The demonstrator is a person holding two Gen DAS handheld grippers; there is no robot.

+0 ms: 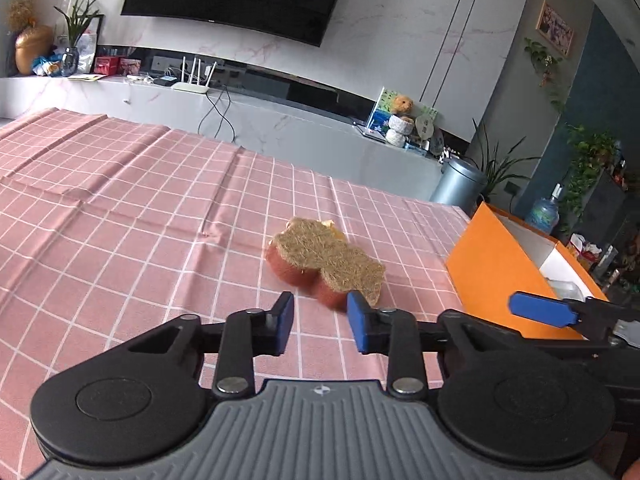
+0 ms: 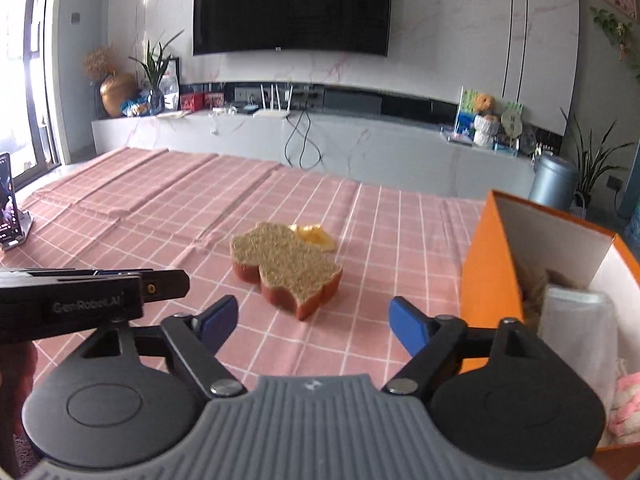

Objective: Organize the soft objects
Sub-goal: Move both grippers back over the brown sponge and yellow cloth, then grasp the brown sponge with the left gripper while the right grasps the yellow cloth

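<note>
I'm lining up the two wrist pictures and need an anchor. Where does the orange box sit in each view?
Left wrist: the orange box sits at the right edge, right of the brown-topped sponge.
Right wrist: the orange box is at the right, open, soft items inside.
Shared landmark: the sponge on the pink checked cloth, left of the box in both.

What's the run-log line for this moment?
left gripper: open, empty | right gripper: open, empty | sponge: on pink checked cloth, ahead of both | orange box: right of sponge, holds soft items | step: sponge not yet grasped
</note>
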